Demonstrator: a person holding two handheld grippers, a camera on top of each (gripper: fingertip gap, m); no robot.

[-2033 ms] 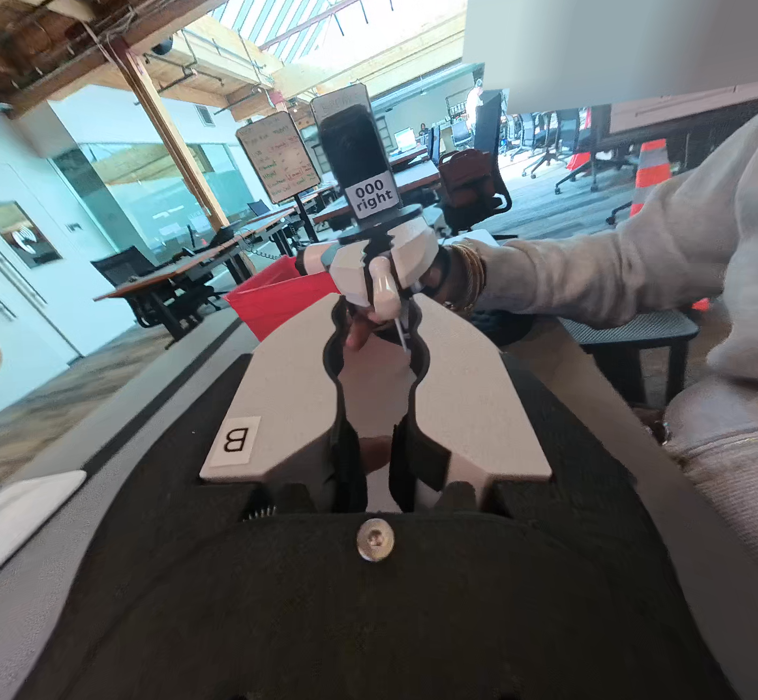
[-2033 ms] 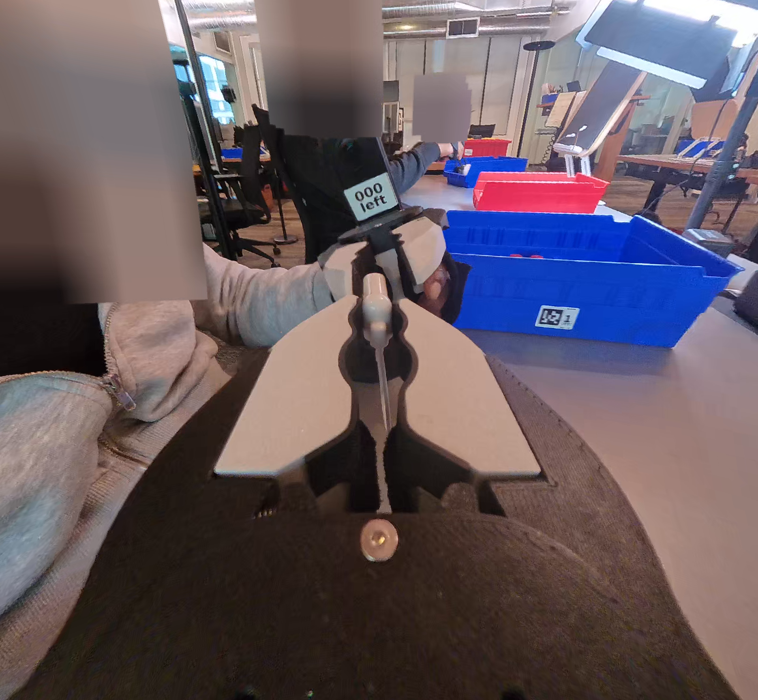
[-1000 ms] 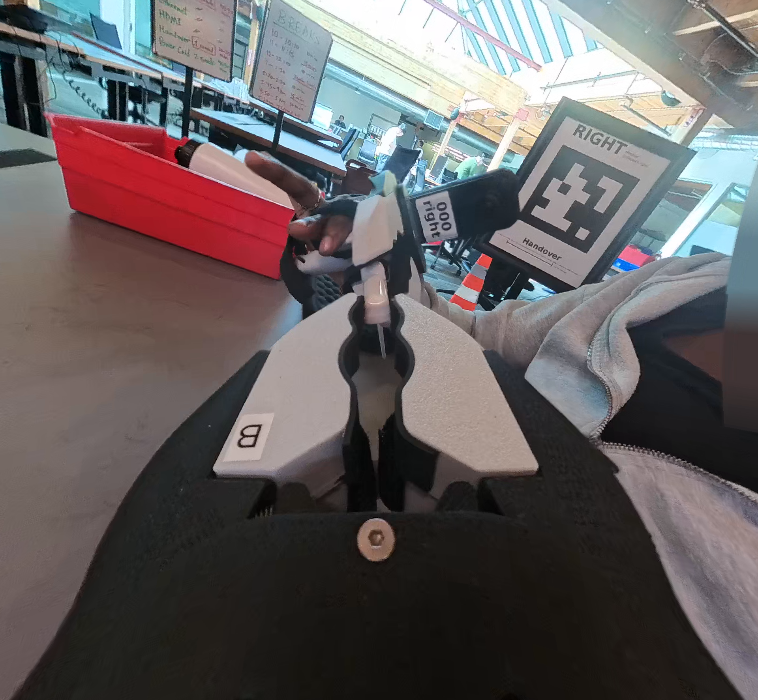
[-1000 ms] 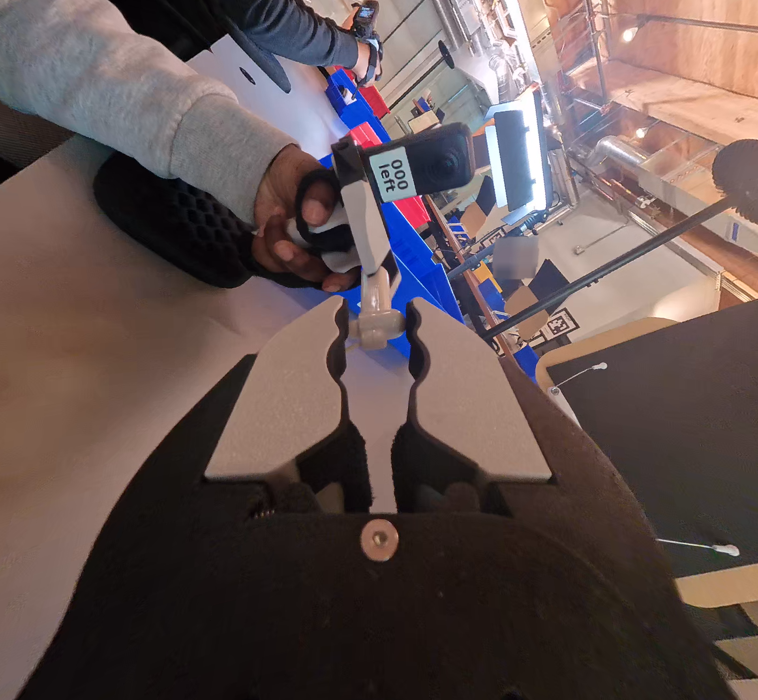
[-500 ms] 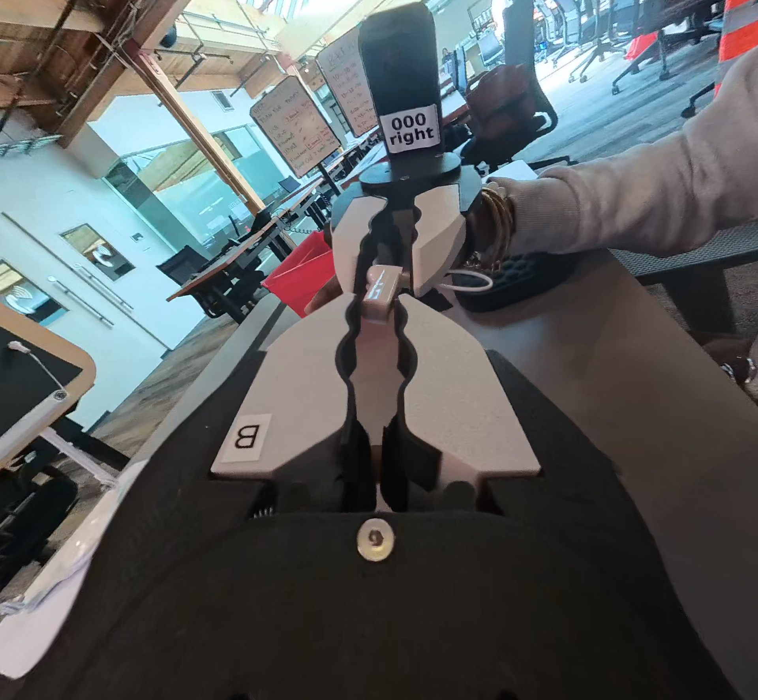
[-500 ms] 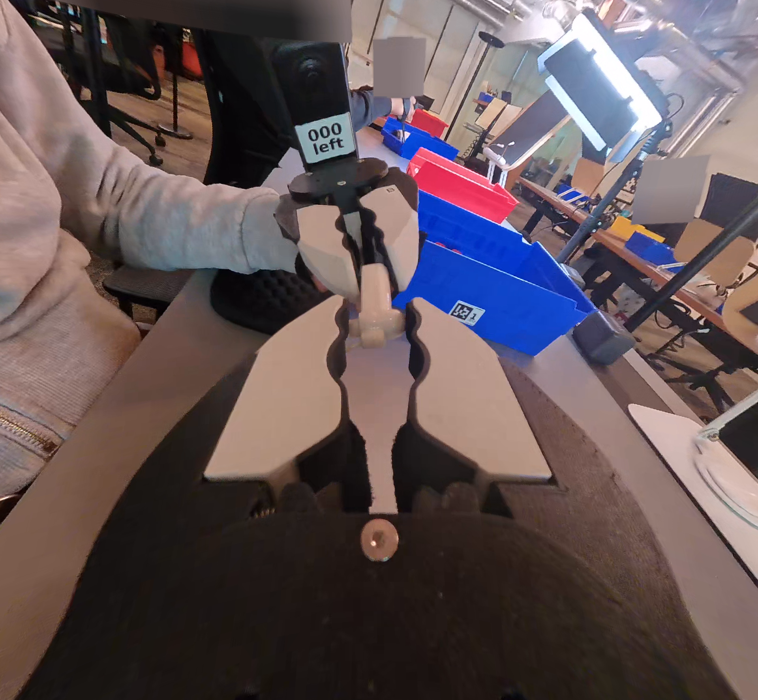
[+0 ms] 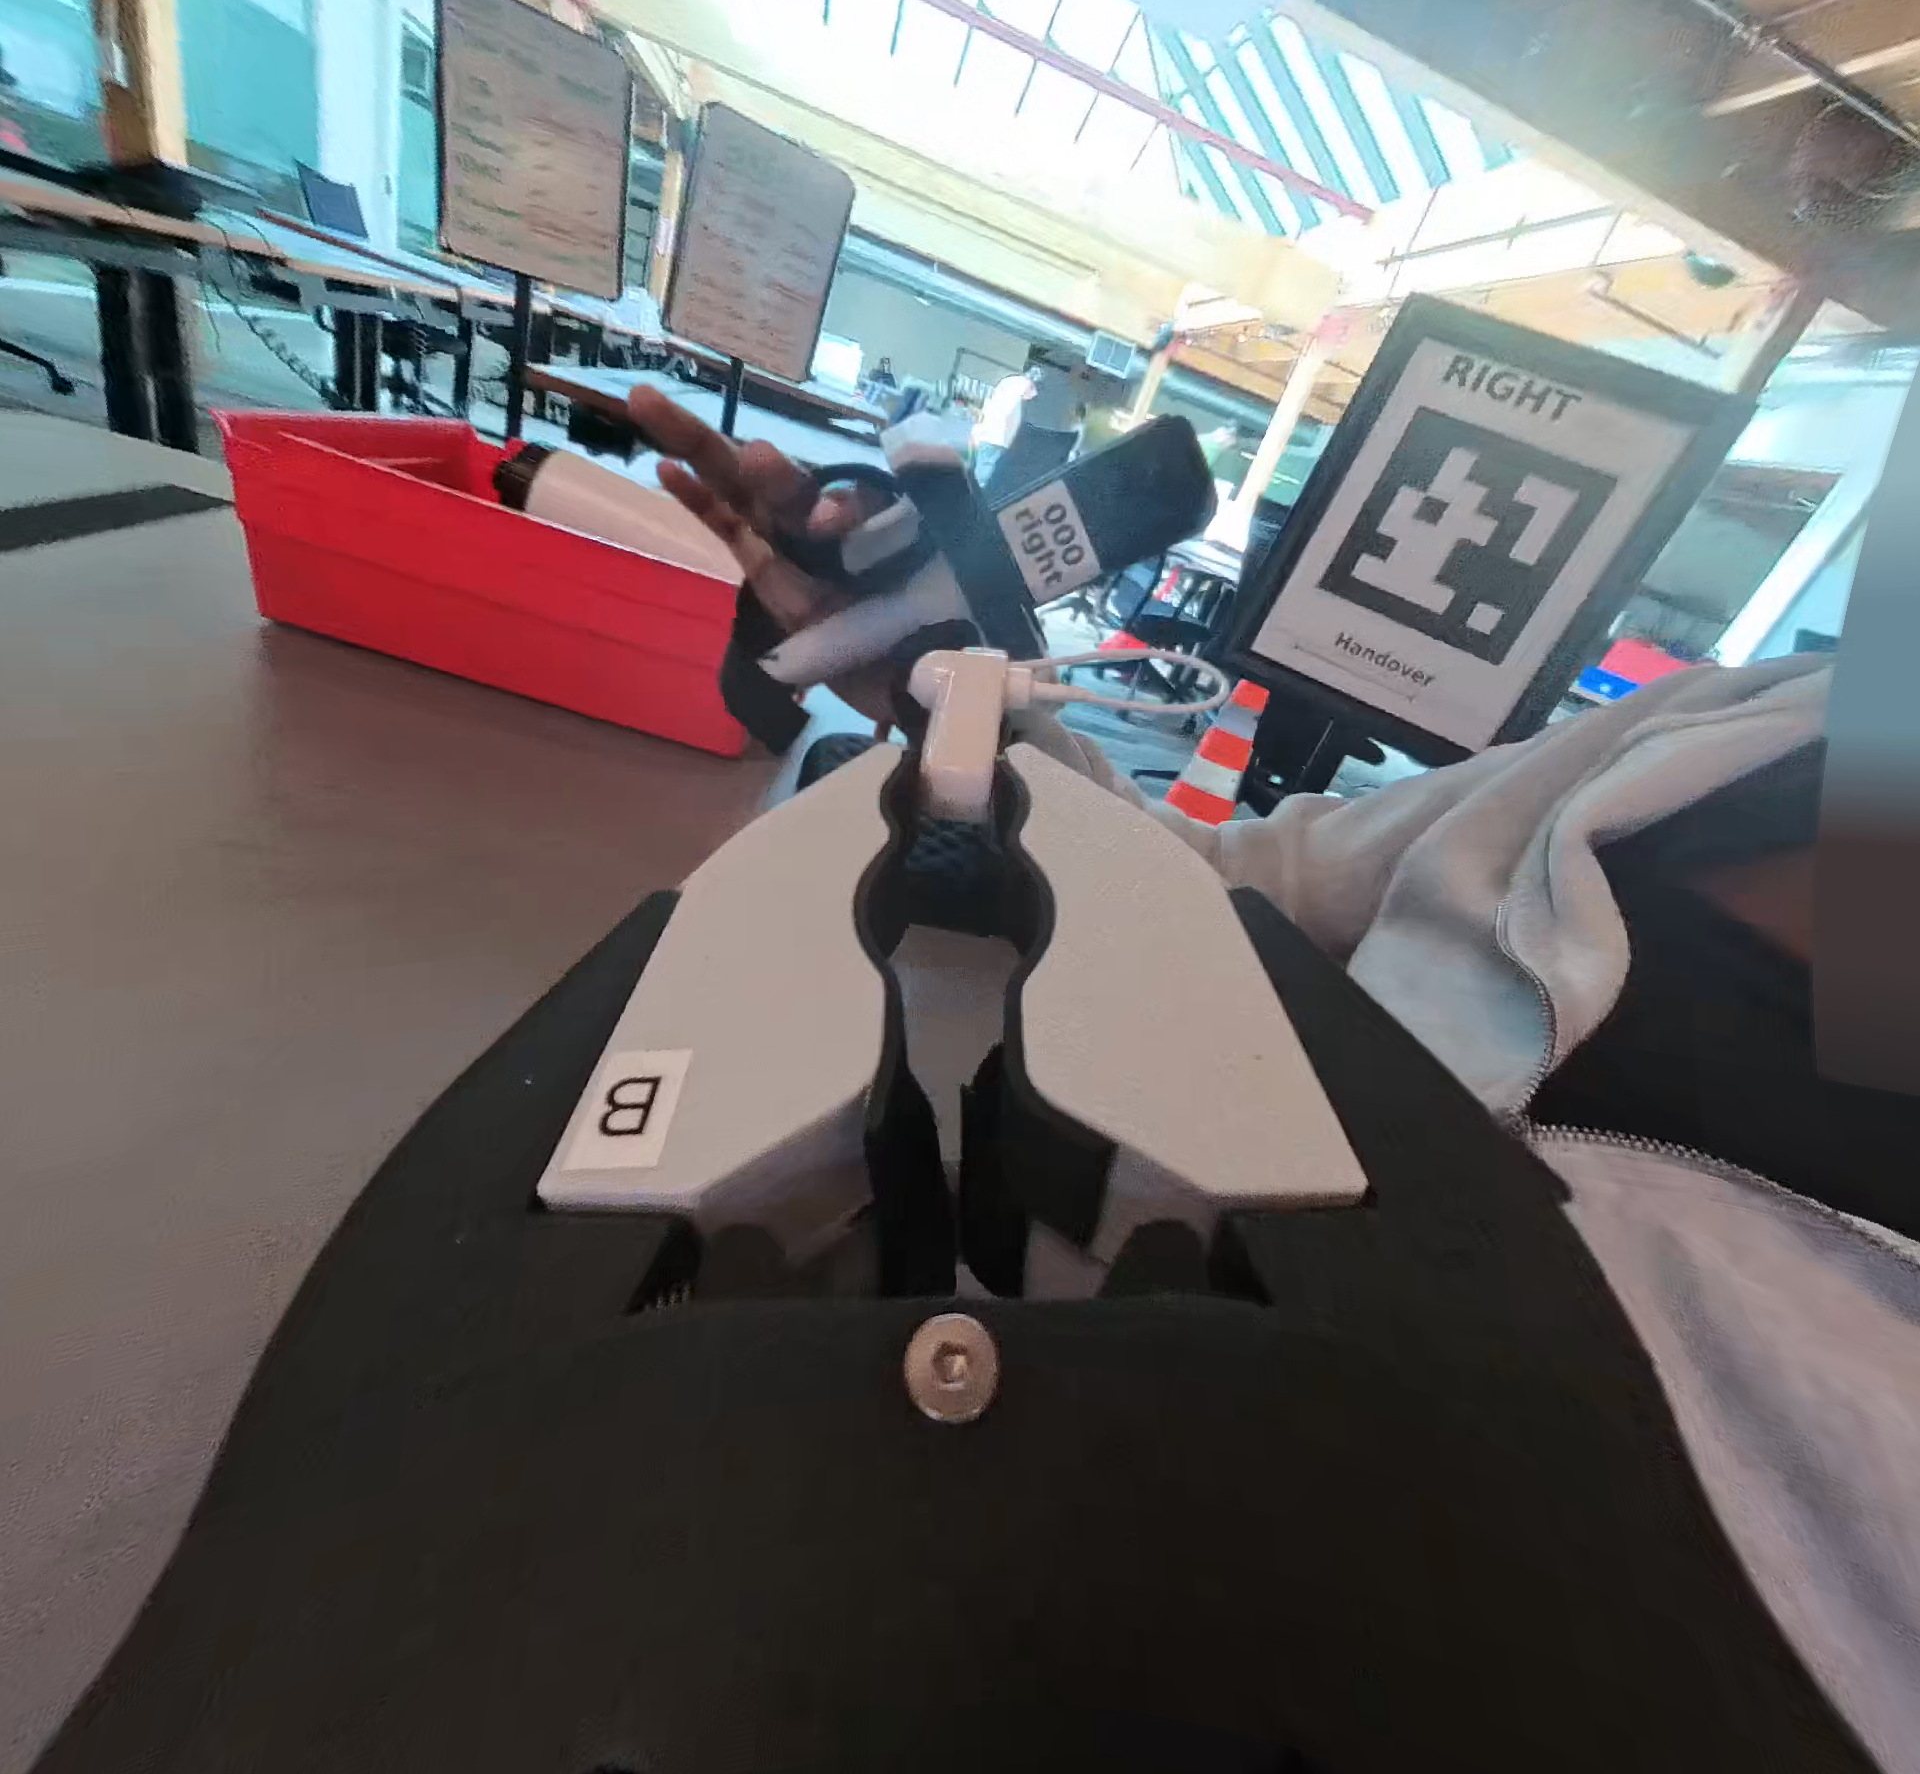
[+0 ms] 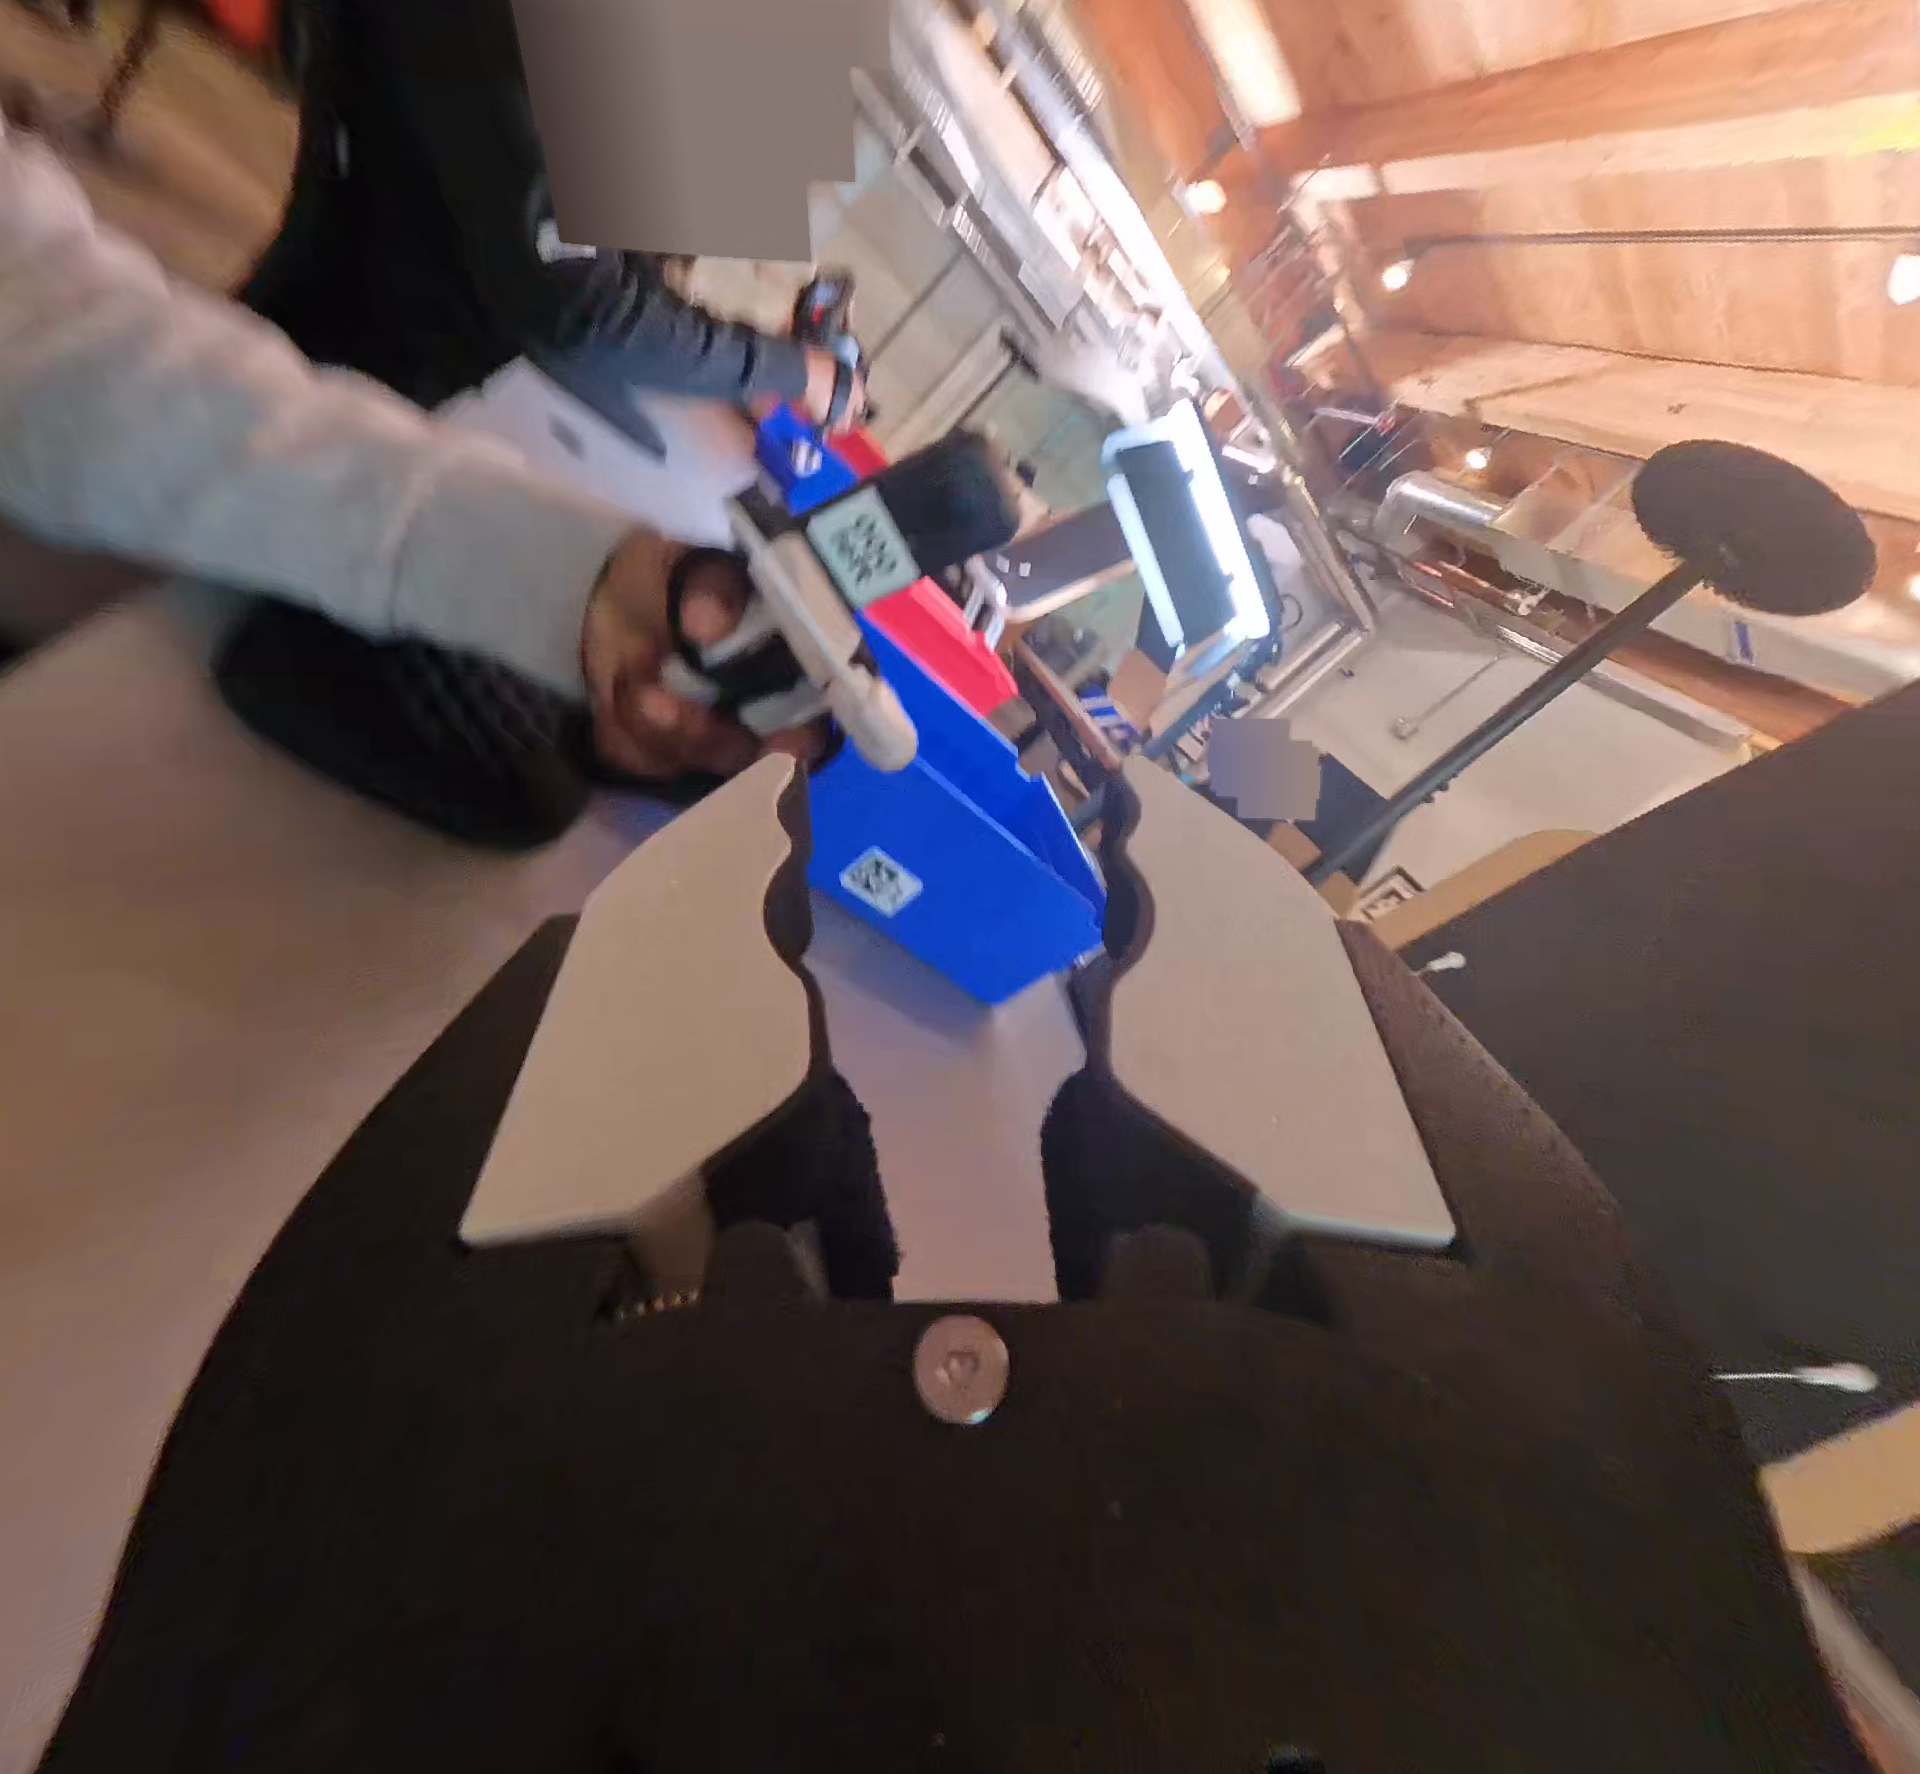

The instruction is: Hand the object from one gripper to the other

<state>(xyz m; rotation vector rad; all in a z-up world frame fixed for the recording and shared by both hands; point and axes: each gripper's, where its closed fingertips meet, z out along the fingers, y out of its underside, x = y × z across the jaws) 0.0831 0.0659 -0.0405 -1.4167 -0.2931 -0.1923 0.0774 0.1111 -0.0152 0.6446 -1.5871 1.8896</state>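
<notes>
White adapter with a thin cord loop, held off the bench

The small white plastic adapter (image 7: 961,732) is blocky and elongated, standing nearly upright with a slight lean. Its lower end is pinched between the tips of the left claw (image 7: 957,782), and its upper end juts clear above them. From the top a thin white cord (image 7: 1132,680) runs out to the right and curves back in a narrow loop, hanging free in the air.
</notes>
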